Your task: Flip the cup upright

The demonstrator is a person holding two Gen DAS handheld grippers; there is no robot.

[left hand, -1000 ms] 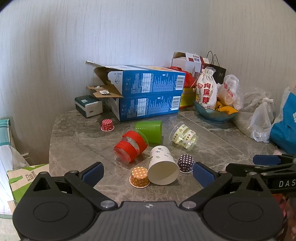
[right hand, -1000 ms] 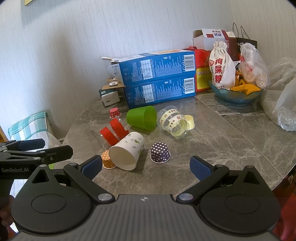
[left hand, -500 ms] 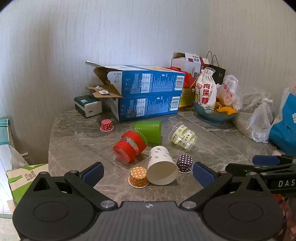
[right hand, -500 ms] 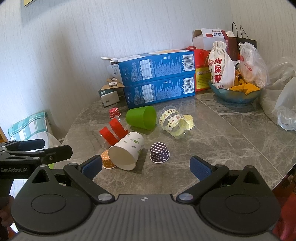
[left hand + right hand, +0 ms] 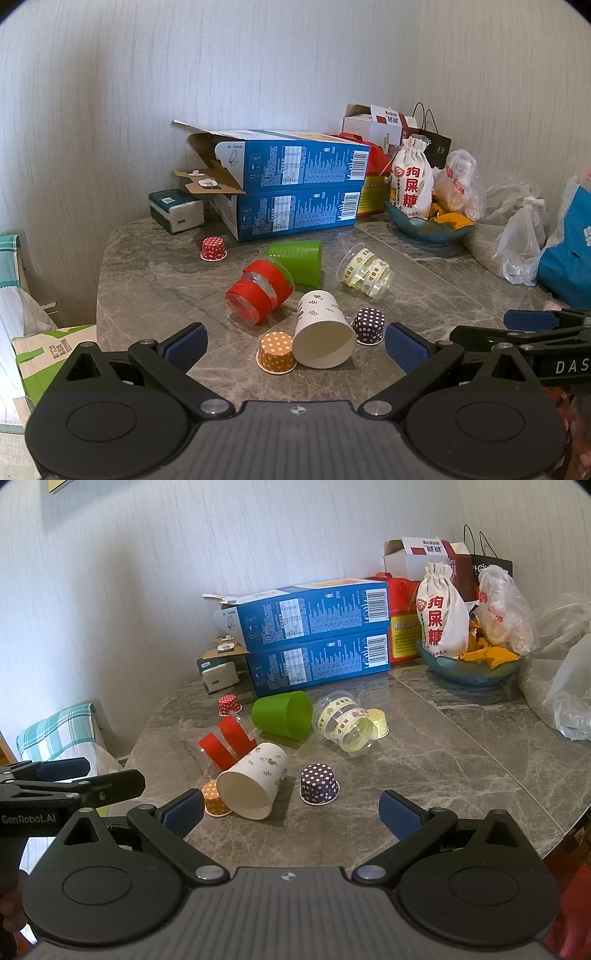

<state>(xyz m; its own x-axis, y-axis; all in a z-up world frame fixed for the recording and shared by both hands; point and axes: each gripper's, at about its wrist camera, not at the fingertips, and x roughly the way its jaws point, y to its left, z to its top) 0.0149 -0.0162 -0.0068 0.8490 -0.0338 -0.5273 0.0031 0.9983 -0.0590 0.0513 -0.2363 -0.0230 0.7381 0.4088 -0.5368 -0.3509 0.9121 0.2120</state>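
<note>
The left tool [image 5: 293,345] hangs over the near edge of the grey, veined stone tabletop [image 5: 155,273] with its blue ribbed pads spread wide and nothing between them. The right tool [image 5: 291,812] is just as wide and equally empty.

The white paper cup [image 5: 322,336] with small leaf prints lies on its side near the front of the tabletop, its open mouth turned toward the cameras. An orange dotted paper liner [image 5: 277,352] touches its rim on the left, and a purple dotted liner [image 5: 369,325] stands mouth-down just beside it on the right.

Only the right wrist view shows a pale yellow liner [image 5: 378,720] tucked behind the clear plastic cup [image 5: 347,725] with printed bands; the left view shows that cup alone [image 5: 365,273]. The right view also catches a plaid cushion [image 5: 55,734] at the far left. The left view alone shows a green-and-white carton [image 5: 48,354] below the tabletop's left edge and a blue bag [image 5: 569,254] at far right.

Behind the paper cup, a clear cup wrapped in red bands [image 5: 260,293] and a smooth green plastic cup [image 5: 297,260] lie tipped over. A red dotted liner [image 5: 213,249] sits apart toward the far left. Two glossy blue cardboard boxes [image 5: 295,192] are stacked against the ribbed wall, beside a glass bowl [image 5: 428,227] holding a white cloth pouch [image 5: 410,182].
</note>
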